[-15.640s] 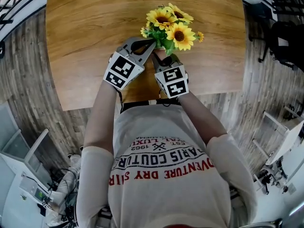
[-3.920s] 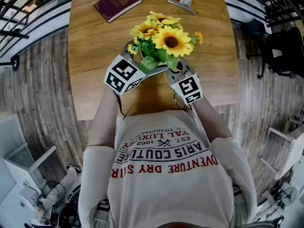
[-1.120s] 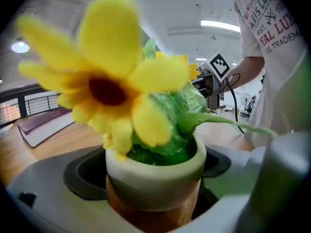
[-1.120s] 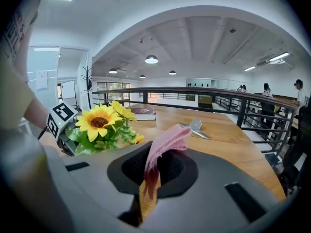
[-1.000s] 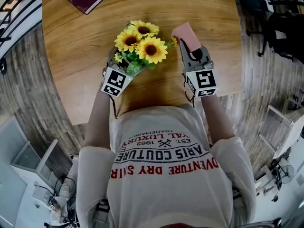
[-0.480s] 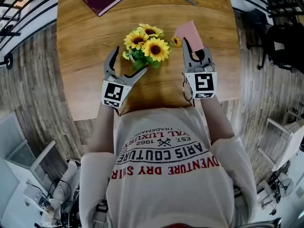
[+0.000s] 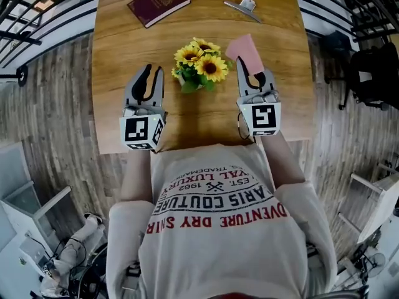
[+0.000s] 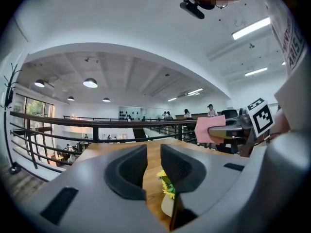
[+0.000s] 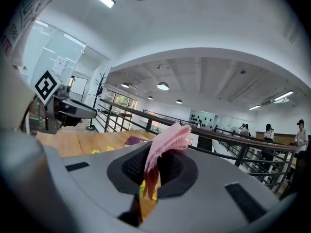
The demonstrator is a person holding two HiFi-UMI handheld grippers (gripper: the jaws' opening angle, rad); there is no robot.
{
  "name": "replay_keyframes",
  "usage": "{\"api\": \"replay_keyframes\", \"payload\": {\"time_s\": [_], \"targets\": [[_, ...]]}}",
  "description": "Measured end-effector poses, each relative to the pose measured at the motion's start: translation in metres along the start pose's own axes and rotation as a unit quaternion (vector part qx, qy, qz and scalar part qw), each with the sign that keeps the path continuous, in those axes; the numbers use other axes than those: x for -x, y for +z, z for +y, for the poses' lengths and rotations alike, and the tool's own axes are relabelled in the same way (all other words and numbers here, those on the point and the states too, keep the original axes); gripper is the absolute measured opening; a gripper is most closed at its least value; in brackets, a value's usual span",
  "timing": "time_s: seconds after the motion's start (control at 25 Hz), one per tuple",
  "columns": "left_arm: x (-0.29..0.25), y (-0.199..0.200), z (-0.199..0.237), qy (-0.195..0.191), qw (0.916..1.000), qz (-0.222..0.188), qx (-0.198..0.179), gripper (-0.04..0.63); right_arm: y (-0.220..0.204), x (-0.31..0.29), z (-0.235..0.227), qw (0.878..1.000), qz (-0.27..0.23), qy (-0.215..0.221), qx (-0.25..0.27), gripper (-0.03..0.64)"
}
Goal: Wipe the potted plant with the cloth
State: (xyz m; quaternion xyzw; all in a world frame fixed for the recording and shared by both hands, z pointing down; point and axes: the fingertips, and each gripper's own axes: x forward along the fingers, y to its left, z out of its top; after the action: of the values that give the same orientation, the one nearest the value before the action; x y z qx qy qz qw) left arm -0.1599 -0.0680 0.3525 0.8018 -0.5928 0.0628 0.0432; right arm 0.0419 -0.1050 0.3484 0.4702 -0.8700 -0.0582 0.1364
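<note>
The plant (image 7: 199, 67), a small pot of yellow sunflowers, stands on the table (image 7: 118, 55). Neither gripper touches it.

The left gripper (image 7: 147, 72) is left of the plant and apart from it, pointing away from the person. Its jaws are closing: only a narrow slit is left between them, and nothing is in it. In the left gripper view (image 8: 153, 163), the plant (image 8: 167, 186) shows through that slit, farther along the table.

The right gripper (image 7: 250, 78) is right of the plant, also pointing away. Its jaws are clamped on the pink cloth (image 7: 246, 50), which sticks out past the tips, just right of the flowers. In the right gripper view (image 9: 155, 171), the cloth (image 9: 167, 142) stands crumpled above the jaws.

Beyond the plant lie a dark red booklet (image 7: 159, 2), to its left, and a metal clip (image 7: 243, 7), to its right.
</note>
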Motion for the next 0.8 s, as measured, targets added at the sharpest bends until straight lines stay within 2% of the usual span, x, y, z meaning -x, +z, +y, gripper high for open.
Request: {"api": "replay_keyframes", "payload": {"time_s": [0.12,0.2,0.28,0.56,0.8], "targets": [[0.008,0.006,0.003,0.017,0.9995,0.006,-0.025,0.025,0.003,0.001,0.007,1.0,-0.007,0.006,-0.002,0.037],[0.015,0.009,0.0,0.015,0.9986,0.011,-0.05,0.017,0.007,0.004,0.012,1.0,-0.012,0.009,-0.007,0.037],[0.019,0.015,-0.004,0.009,0.9982,0.011,-0.058,0.017,0.011,0.006,0.014,1.0,-0.015,0.012,-0.013,0.037],[0.024,0.032,-0.015,-0.023,0.9984,-0.017,-0.049,0.017,0.02,0.016,0.021,0.999,-0.032,0.029,-0.02,0.035],[0.024,0.032,-0.022,-0.028,0.998,-0.013,-0.055,0.017,0.014,0.02,0.027,0.999,-0.019,0.039,-0.015,0.035]]}}
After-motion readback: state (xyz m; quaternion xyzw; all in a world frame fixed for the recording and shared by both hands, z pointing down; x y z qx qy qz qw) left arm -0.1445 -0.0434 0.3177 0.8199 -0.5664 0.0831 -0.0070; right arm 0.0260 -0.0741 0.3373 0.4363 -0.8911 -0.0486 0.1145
